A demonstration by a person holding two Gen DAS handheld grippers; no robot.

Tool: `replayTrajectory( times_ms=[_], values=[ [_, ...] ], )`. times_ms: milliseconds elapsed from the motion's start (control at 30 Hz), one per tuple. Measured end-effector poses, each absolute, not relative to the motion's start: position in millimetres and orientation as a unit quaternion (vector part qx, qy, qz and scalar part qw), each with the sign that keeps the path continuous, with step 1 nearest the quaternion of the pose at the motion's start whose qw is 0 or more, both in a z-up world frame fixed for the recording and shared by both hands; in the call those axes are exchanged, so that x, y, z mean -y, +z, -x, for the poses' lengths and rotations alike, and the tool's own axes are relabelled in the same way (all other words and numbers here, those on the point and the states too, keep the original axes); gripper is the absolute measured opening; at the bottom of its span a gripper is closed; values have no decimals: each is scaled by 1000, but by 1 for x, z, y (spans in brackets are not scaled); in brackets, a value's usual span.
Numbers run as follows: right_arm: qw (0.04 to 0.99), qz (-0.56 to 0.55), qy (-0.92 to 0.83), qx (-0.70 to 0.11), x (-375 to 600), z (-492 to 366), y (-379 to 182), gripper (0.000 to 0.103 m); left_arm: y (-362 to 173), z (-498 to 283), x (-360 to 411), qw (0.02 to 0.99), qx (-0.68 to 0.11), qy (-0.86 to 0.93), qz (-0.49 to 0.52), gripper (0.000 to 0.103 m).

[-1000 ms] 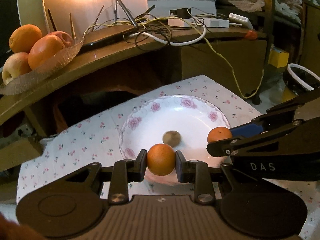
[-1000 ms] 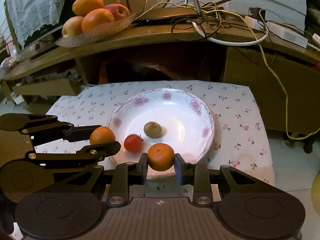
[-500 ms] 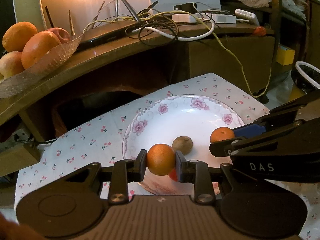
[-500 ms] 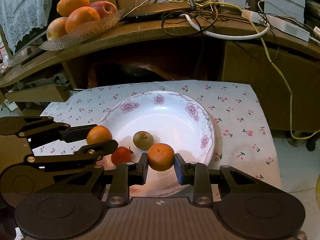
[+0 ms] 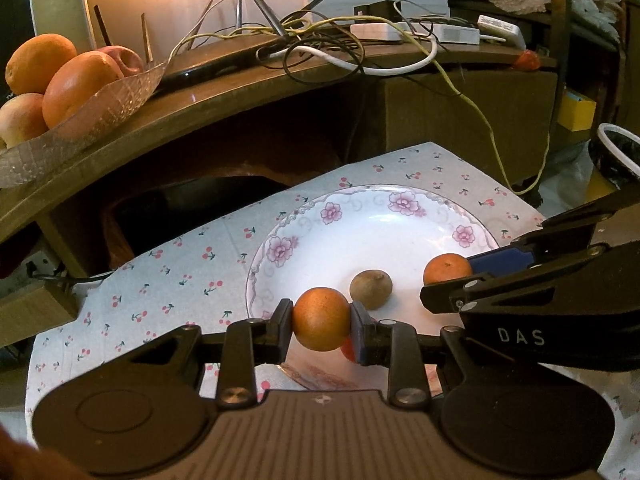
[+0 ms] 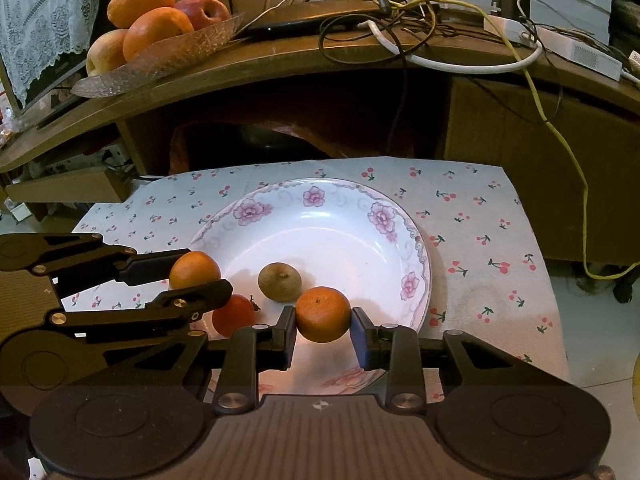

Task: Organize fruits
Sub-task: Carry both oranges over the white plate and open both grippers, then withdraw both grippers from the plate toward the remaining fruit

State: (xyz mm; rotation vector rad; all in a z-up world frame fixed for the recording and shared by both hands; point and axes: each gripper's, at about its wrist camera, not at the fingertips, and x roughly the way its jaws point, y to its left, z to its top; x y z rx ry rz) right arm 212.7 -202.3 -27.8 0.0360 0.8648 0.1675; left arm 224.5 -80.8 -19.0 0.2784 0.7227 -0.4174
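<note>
My left gripper (image 5: 322, 318) is shut on a small orange (image 5: 321, 319), hanging over the near left rim of the white flowered plate (image 5: 360, 204). My right gripper (image 6: 324, 320) has a tangerine (image 6: 323, 314) between its pads; its jaws are opening, and a sliver of gap shows at the blue right pad. The tangerine sits low over the front of the plate (image 6: 340, 236). A brown round fruit (image 6: 280, 282) lies in the plate's middle, and a red fruit (image 6: 234, 316) lies beside it, half hidden by my left gripper (image 6: 196, 276).
The plate rests on a cherry-print cloth (image 6: 480, 220) over a low table. Behind it, a wooden shelf (image 6: 280, 60) carries a glass dish (image 6: 172, 56) of oranges and apples, a tangle of cables (image 6: 400, 20) and white power strips. A yellow cord hangs down at the right.
Both grippers have come forward and lower over the plate with their fruits. The right gripper's pads have spread slightly around the tangerine. The red fruit now lies partly behind the left fingers.
</note>
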Motion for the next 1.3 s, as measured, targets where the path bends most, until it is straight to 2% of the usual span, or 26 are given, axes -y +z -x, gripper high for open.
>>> replayTrajectory(
  times_ms=[267, 567, 1300],
  values=[
    [905, -13, 80, -418, 202, -213, -29, 34, -19, -224, 79, 906, -349, -200, -134, 36],
    [909, -12, 77, -410, 205, -210, -25, 39, -14, -223, 76, 909, -342, -199, -131, 38],
    [907, -8, 109, -406, 205, -186, -13, 40, 6, -192, 52, 918, -330, -182, -127, 41]
  ],
)
